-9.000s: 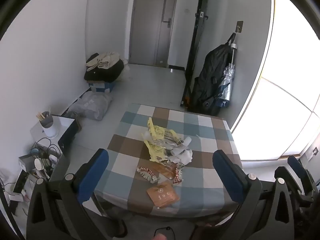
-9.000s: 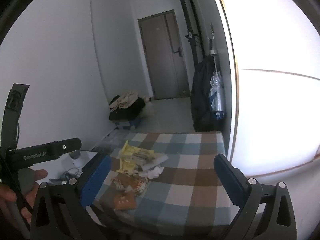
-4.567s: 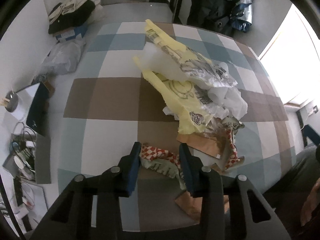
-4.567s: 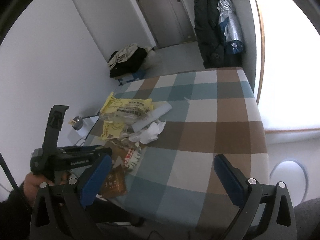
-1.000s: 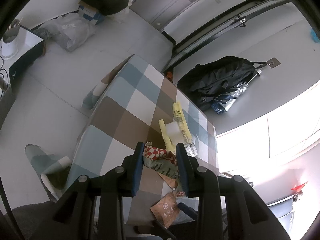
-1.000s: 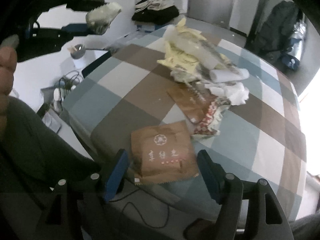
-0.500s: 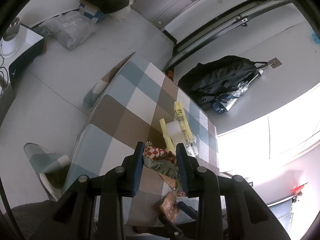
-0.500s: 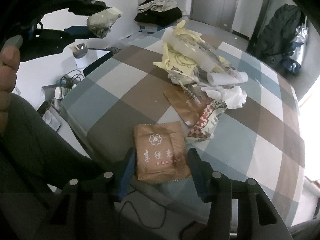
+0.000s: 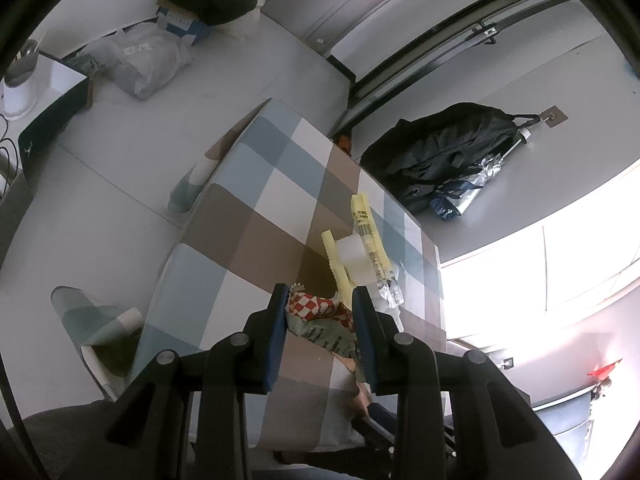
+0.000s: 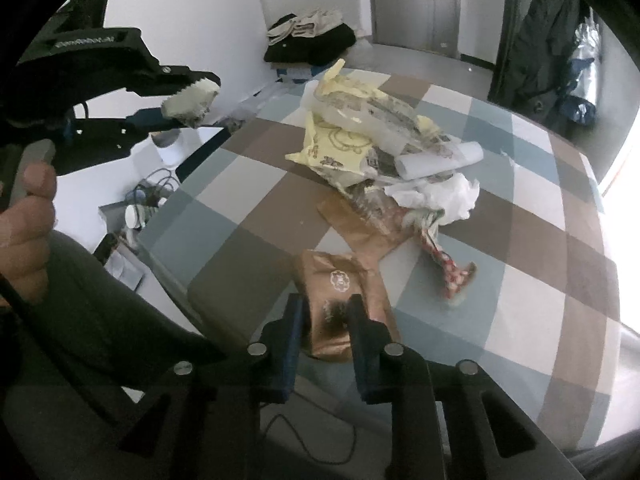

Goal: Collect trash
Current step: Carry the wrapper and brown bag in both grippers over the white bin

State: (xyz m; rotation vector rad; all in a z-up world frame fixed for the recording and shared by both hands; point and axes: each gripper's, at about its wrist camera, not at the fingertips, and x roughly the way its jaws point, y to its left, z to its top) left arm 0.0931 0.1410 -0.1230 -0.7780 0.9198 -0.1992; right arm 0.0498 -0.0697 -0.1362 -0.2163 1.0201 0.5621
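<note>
My left gripper (image 9: 320,300) is shut on a crumpled red-checked wrapper (image 9: 318,316) and holds it in the air to the left of the table; it also shows in the right wrist view (image 10: 188,100) as a pale wad. My right gripper (image 10: 326,306) is shut on a brown paper packet (image 10: 340,292) at the table's near edge. A pile of trash lies mid-table: yellow plastic bags (image 10: 344,140), white crumpled tissue (image 10: 440,196), a brown paper bag (image 10: 360,224) and a red-checked wrapper (image 10: 444,264).
The table has a checked cloth (image 10: 540,240) in blue, brown and white. A dark coat and umbrella (image 10: 560,52) hang at the back right. Bags (image 10: 312,36) lie on the floor by the wall. A low stand with a cup and cables (image 10: 160,184) is to the left.
My right gripper has closed its jaws onto the brown paper packet, which now crumples and lifts at the table edge. My left gripper keeps holding its wrapper, nearly still.
</note>
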